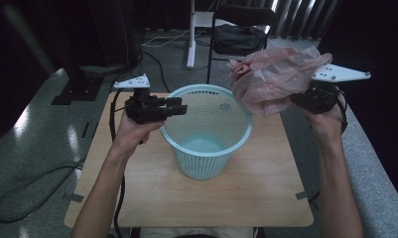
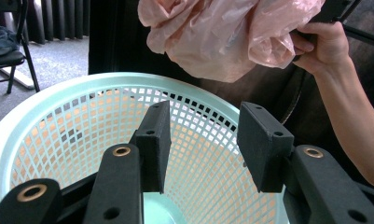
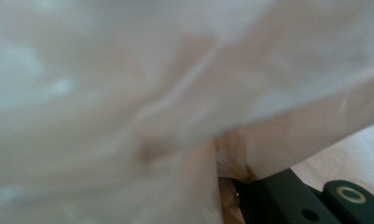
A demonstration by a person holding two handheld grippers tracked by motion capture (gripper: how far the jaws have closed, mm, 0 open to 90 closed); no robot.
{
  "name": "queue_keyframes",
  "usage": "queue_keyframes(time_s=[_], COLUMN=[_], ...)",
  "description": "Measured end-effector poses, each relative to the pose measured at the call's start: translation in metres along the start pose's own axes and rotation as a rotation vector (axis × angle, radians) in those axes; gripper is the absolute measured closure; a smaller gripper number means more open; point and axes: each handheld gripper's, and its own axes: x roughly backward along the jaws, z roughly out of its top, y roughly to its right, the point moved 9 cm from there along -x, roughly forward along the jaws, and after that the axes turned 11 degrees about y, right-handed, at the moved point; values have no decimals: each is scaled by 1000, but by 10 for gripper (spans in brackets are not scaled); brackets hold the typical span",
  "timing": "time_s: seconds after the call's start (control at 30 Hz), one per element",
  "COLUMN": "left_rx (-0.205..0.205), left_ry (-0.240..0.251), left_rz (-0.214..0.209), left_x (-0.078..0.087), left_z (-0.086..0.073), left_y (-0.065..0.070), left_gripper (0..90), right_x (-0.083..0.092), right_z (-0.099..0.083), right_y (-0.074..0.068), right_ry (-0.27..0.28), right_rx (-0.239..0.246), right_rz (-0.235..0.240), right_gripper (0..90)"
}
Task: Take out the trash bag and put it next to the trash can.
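We hold a crumpled pink plastic bag (image 1: 273,79) clamped in the right gripper (image 1: 310,99), raised beside and above the rim of a mint-green mesh basket (image 1: 206,131) standing on the wooden table (image 1: 266,193). Our left gripper (image 1: 174,108) hovers at the basket's near rim, jaws parted and empty.

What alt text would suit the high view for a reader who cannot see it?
The right gripper holds a crumpled pink bag up beside a mint basket on a wooden table. The left gripper, jaws apart, sits at the basket's rim on the other side.
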Motion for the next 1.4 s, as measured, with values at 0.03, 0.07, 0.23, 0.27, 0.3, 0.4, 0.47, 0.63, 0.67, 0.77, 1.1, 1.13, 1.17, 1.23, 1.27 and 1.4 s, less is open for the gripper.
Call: queue_keyframes(time_s=[0.03, 0.07, 0.23, 0.27, 0.3, 0.4, 0.47, 0.63, 0.67, 0.77, 1.1, 1.13, 1.17, 1.23, 1.27, 1.4], left_rx=[0, -1, -4, -4, -5, -6, -6, -7, -7, -4, 12, 15, 14, 17, 16, 15], left_ry=[0, 0, 1, 2, 1, 0, 1, 0, 0, -1, 1, 1, 2, 3, 2, 3], left_rz=[0, 0, -1, -1, -2, -2, -2, -4, -4, -2, -2, 0, 1, 3, 4, 5], left_x=[0, 0, 1, 1, 1, 1, 1, 1, 1, 2, 2, 2, 3, 3, 4, 4], left_z=[0, 0, 0, 0, 0, 0, 0, 0, 0, -1, -6, -6, -6, -6, -6, -6], left_y=[0, 0, 0, 0, 0, 0, 0, 0, 0, 0, -4, -5, -6, -7, -7, -6], left_gripper=[548, 548, 548, 548, 548, 548, 548, 548, 548, 548, 548, 548, 548, 548, 548, 548], right_x=[0, 0, 2, 2, 2, 3, 3, 3, 3, 3, 4, 4, 5, 7, 7, 12], right_z=[-1, -1, -9, -10, -12, -15, -18, -24, -25, -27, -38, -39, -40, -41, -41, -41], right_y=[0, 0, 2, 2, 3, 4, 5, 6, 6, 8, 12, 13, 14, 17, 19, 25], right_ry=[-4, -4, -16, -19, -20, -23, -29, -38, -38, -42, -54, -53, -53, -52, -52, -46], right_rx=[0, 0, 0, -5, -4, -9, -8, -12, -11, -14, -30, -34, -36, -37, -39, -46], right_rz=[-3, -3, -11, -13, -15, -19, -24, -33, -33, -41, -59, -60, -66, -78, -81, -98], right_gripper=[857, 857, 857, 857, 857, 857, 857, 858, 857, 857, 857, 857, 857, 857, 857, 857])
